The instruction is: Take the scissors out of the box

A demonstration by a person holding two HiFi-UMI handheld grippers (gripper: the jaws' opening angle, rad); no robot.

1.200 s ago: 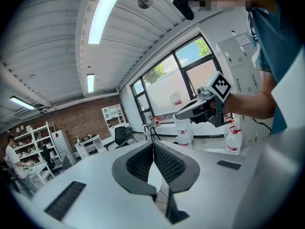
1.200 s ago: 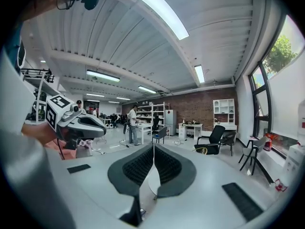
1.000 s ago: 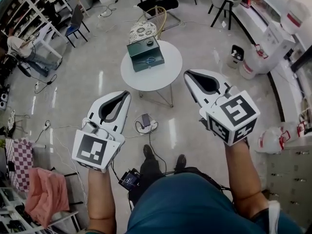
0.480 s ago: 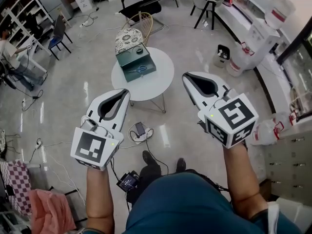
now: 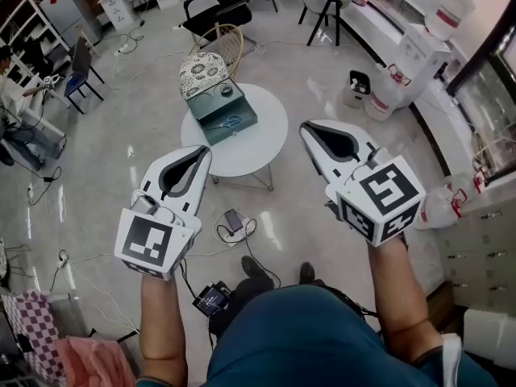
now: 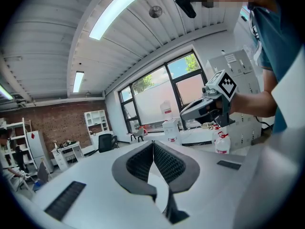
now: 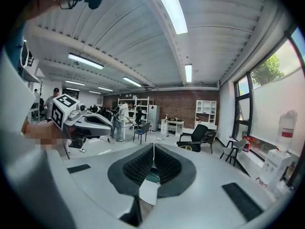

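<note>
A green box point(image 5: 222, 111) stands open on the round white table point(image 5: 250, 139), some way ahead of me. Blue-handled scissors point(image 5: 231, 122) lie inside it. My left gripper point(image 5: 205, 151) is held over the floor short of the table, jaws shut and empty. To the right of the table my right gripper point(image 5: 305, 126) is also shut and empty. In the left gripper view, the left gripper point(image 6: 153, 142) points across the room, with the right gripper point(image 6: 202, 109) beside it. In the right gripper view, a bit of green shows behind the closed tips of the right gripper point(image 7: 153, 146).
A chair with a patterned cushion point(image 5: 200, 69) stands behind the table. Cables and a power strip point(image 5: 234, 220) lie on the floor between me and the table. Water jugs point(image 5: 385, 95) and a dispenser point(image 5: 423, 43) stand at the right, and black chairs point(image 5: 226, 6) further back.
The table with the box has slid left and a little lower in the head view. Both grippers keep about the same place in that view and stay shut.
</note>
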